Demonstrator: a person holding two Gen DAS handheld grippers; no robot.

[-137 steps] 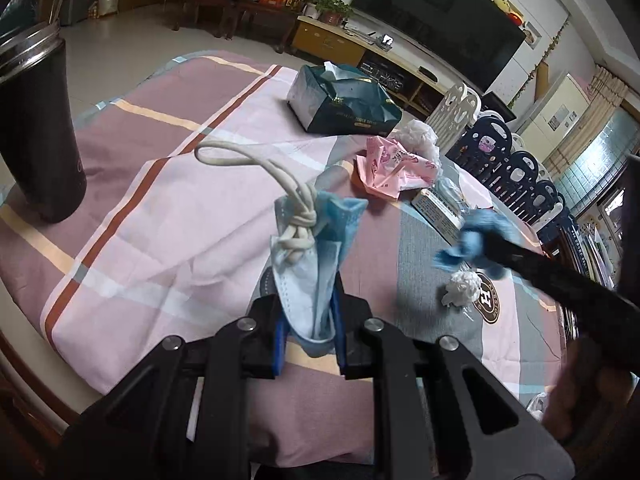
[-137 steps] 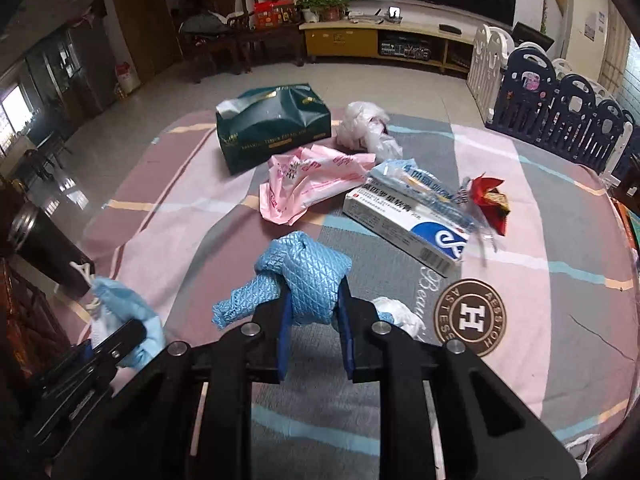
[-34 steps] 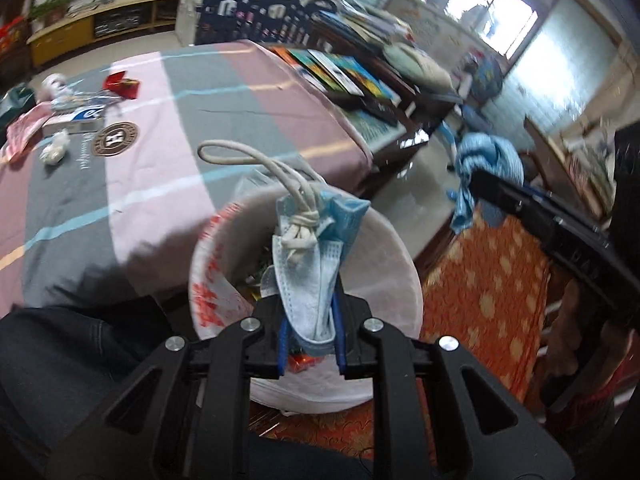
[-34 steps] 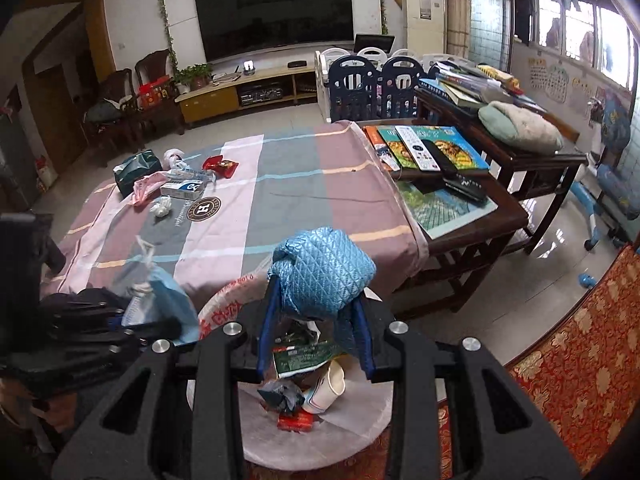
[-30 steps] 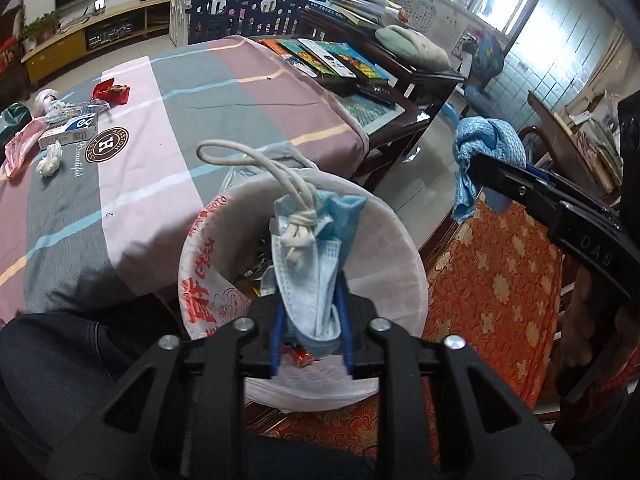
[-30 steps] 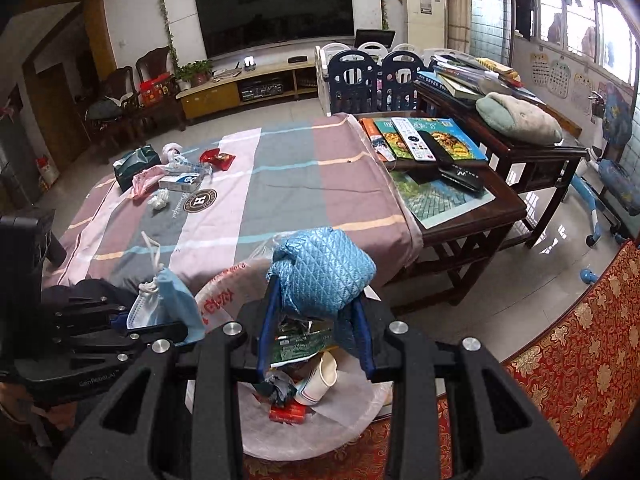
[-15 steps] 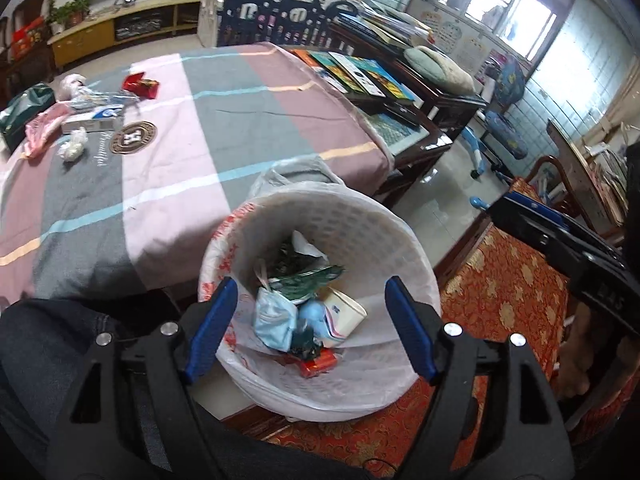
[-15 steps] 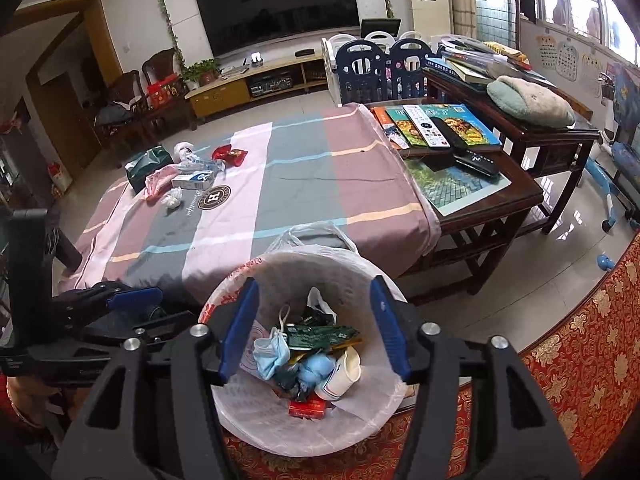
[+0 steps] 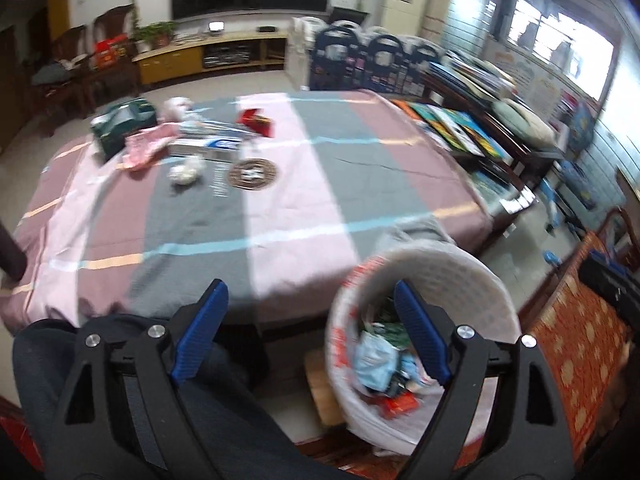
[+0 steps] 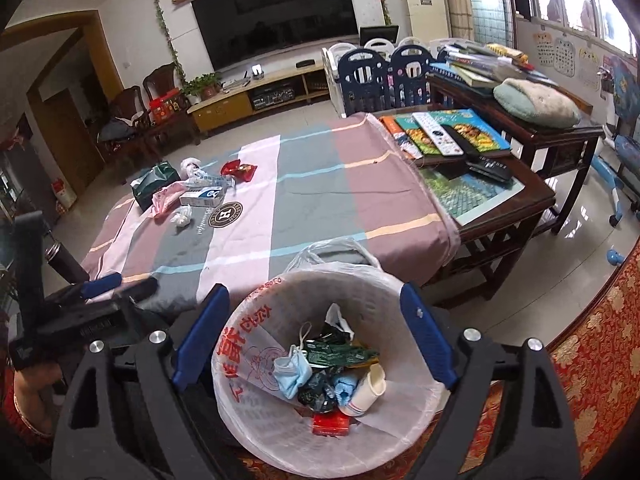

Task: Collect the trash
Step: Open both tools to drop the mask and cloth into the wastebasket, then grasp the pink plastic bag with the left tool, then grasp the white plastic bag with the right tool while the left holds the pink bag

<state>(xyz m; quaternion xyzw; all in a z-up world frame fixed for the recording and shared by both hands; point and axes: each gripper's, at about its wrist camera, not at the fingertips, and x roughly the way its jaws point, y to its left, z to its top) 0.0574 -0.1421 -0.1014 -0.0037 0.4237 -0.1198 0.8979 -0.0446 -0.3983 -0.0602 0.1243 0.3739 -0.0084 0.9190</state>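
A white bin (image 10: 240, 364) with a printed liner stands on the floor by the table. In it lie a blue face mask (image 10: 294, 372), a blue quilted cloth (image 10: 346, 386) and a paper cup (image 10: 370, 388). My right gripper (image 10: 314, 290) hangs right over the bin, jaws opening, nothing between them. My left gripper (image 9: 309, 286) points at the table's near edge with the bin (image 9: 472, 280) to its right, jaws also opening and empty. On the far tablecloth lie a crumpled tissue (image 9: 186, 172), a pink wrapper (image 9: 148, 144), a white box (image 9: 208, 146) and a red wrapper (image 9: 256, 120).
A green tissue box (image 9: 120, 126) sits at the table's far left. A dark side table (image 10: 500, 184) with books and remotes adjoins on the right. A black flask (image 10: 60, 260) stands at the left edge. A person's trousered leg (image 9: 208, 400) is under my left gripper.
Both grippers went from shut to wide open; the mask and the blue cloth dropped into the bin. My left gripper swung left toward the table, so the bin now sits at its right.
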